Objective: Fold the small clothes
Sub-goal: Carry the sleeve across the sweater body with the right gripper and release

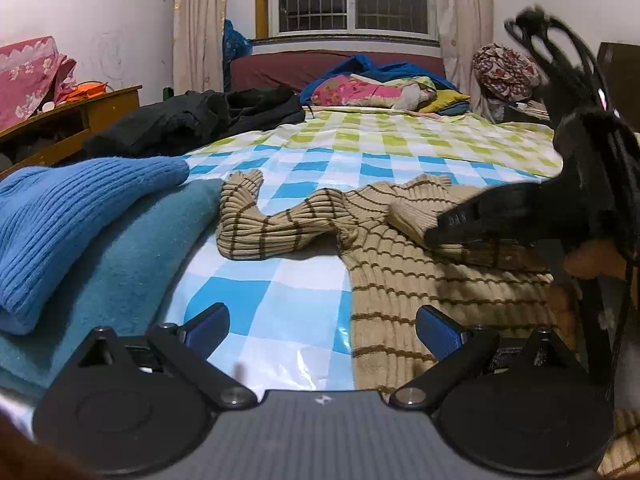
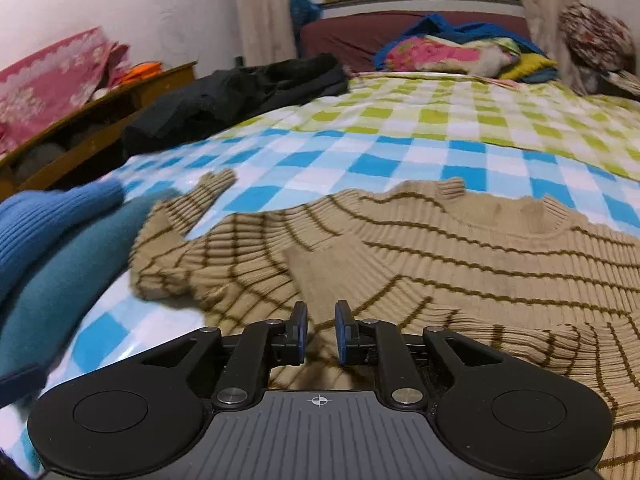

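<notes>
1. Spread flat as it is, the beige striped sweater point(image 2: 460, 264) lies on the checked bedcover point(image 2: 400, 140), one cuff point(image 1: 412, 218) folded over its chest.
2. The right gripper point(image 2: 321, 330) hovers over that cuff, jaws slightly parted, gripping nothing.
3. The left gripper point(image 1: 322, 326) stands wide apart, empty, at the sweater's hem.
4. Folded blue knitwear point(image 1: 72, 216) sits at nine o'clock; dark clothes point(image 1: 192, 120) at eleven.
</notes>
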A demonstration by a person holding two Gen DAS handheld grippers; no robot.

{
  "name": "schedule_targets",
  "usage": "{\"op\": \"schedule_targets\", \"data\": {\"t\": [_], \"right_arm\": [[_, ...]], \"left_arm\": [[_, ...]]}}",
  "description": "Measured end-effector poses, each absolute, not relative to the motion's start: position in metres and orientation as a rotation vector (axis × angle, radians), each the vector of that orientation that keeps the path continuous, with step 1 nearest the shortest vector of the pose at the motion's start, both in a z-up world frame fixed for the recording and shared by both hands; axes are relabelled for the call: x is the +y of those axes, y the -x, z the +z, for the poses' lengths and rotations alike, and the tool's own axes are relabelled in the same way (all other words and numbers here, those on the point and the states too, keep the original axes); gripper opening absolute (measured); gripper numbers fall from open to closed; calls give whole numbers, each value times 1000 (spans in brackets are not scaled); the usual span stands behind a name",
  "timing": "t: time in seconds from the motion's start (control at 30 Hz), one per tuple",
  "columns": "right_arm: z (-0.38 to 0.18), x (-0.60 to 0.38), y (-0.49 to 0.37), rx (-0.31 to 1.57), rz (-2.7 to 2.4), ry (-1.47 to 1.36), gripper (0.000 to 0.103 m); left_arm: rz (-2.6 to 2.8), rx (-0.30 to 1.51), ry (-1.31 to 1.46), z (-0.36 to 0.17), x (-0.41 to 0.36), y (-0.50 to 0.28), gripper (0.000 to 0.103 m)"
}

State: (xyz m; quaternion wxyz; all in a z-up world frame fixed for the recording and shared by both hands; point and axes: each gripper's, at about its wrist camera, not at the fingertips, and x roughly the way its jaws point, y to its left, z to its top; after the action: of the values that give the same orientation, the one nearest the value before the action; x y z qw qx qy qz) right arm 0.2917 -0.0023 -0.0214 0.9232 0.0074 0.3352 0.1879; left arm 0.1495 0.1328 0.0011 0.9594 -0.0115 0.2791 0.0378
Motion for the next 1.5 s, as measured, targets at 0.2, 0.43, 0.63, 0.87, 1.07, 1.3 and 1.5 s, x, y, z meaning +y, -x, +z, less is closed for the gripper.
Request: {"op": "schedule_targets", "data": {"t": [0.2,0.43,0.63,0.87,1.07,1.3,1.5], "right_arm": [[-26,11,-293,733,423,67,19],[2,37,-292,703,530,100,19],[22,88,-307,702,660,101,22],[20,153,-307,750,842,198,24],[-2,185,-326,814,828,236,24],[-16,154,-342,800,544,272,24],[2,152,-336,734,560,260,26]], "left_arm": [[112,566,72,1,150,-155,103],[159,550,93,2,164,-157,103],[194,558,120,-1,179,-162,103],[205,566,135,-6,192,-165,103],[206,571,117,-11,194,-168,103],[185,567,94,-14,189,-166,103],[182,570,106,-15,190,-167,103]]}}
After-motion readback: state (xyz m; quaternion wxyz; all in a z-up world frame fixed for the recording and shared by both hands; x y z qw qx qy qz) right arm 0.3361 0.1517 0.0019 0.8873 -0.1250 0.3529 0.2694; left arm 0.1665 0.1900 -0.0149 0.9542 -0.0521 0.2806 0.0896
